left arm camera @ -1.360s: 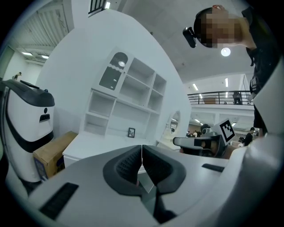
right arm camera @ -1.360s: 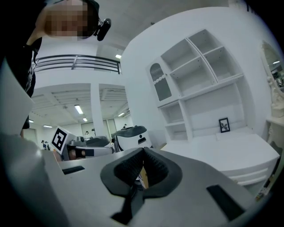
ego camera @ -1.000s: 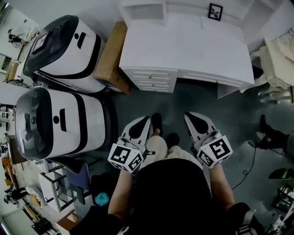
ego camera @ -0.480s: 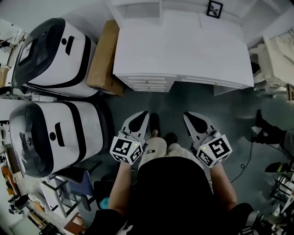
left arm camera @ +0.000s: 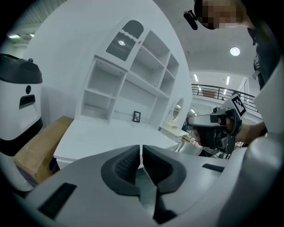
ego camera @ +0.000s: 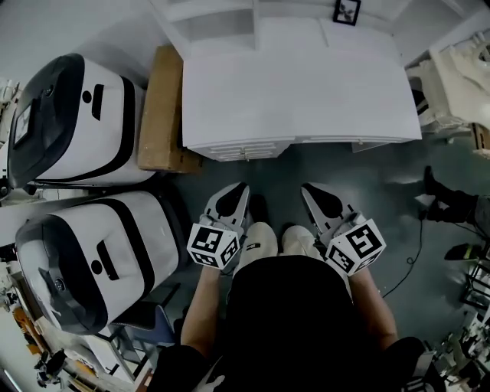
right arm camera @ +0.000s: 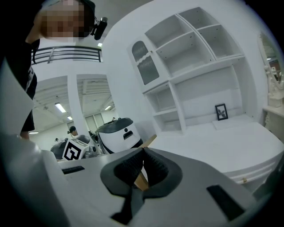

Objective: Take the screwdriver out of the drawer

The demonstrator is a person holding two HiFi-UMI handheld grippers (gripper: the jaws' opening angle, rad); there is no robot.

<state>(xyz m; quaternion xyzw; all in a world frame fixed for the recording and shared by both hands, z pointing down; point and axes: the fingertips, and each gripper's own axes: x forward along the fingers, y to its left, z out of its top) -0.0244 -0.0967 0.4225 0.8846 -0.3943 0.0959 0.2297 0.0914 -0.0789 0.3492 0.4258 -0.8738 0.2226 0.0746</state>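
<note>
We see no screwdriver; we judge it lies inside the drawers (ego camera: 245,150), all pushed in flush under the front edge of the white desk (ego camera: 298,84), whose smooth matte top is bare but for a small framed picture (ego camera: 346,11) at the back; both claws hang low and short of the desk, probably because no handle is within reach yet; the left gripper (left arm camera: 141,150) has its ribbed dark pads pressed together on nothing, and the right gripper (right arm camera: 143,151) is likewise closed and empty; a brown, flat-sided cardboard box (ego camera: 161,107) leans by the desk's left side, beside two rounded glossy white machines (ego camera: 84,115) with black bands.
</note>
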